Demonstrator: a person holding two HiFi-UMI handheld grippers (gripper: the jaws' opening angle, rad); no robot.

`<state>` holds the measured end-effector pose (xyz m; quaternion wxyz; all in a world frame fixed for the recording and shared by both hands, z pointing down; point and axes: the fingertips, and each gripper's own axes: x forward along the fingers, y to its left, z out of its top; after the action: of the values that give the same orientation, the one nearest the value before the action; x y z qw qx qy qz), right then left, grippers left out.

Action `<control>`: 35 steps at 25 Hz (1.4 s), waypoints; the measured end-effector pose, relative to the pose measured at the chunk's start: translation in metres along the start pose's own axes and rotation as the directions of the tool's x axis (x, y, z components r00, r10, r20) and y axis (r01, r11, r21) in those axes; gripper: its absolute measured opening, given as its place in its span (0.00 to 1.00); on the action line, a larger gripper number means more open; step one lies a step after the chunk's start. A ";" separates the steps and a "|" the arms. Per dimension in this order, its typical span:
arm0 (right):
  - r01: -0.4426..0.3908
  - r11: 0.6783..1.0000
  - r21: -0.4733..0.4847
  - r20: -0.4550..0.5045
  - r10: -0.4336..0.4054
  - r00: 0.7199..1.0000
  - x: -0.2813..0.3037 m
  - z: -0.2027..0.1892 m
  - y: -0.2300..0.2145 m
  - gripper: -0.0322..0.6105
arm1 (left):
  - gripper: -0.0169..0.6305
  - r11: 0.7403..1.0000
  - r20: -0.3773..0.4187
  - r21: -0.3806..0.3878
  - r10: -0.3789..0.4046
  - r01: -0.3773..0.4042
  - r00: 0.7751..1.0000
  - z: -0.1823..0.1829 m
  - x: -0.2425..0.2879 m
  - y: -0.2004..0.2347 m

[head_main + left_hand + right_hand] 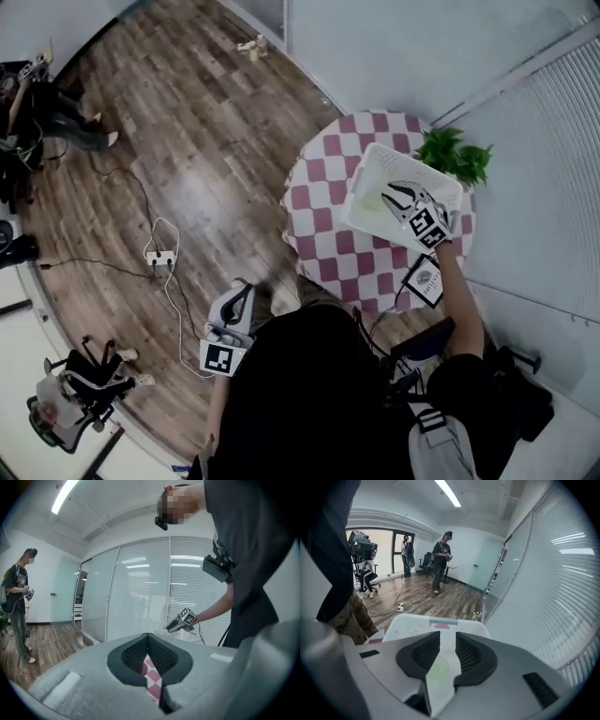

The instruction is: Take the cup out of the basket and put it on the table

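A white basket (375,155) stands on the round table with a red-and-white checked cloth (319,178). A pale green cup (373,202) lies inside it. My right gripper (392,194) reaches down into the basket with its jaws open. In the right gripper view the cup (437,670) shows below and between the pads of the right gripper (447,635), which do not touch it, and the basket rim (417,625) lies beyond. My left gripper (244,289) hangs over the floor, left of the table. In its own view the left gripper (148,637) has tips that meet, with nothing held.
A green plant (455,155) stands at the table's far edge by the glass wall. A round-marked card (427,281) lies on the near edge. A power strip with cables (161,255) lies on the wooden floor. People stand across the room (440,559).
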<state>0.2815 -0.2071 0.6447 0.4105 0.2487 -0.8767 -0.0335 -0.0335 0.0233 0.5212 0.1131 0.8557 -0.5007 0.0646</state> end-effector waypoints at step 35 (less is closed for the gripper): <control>-0.549 0.818 -0.173 -0.642 0.329 0.693 0.093 -0.139 0.076 0.25 | 0.02 0.997 -0.045 0.000 0.079 -0.079 0.996 -0.013 0.025 0.002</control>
<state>0.3029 -0.1639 0.8221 0.6925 -0.0518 -0.7194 -0.0107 -0.0234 0.0047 0.5395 0.1227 0.8336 -0.5314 0.0880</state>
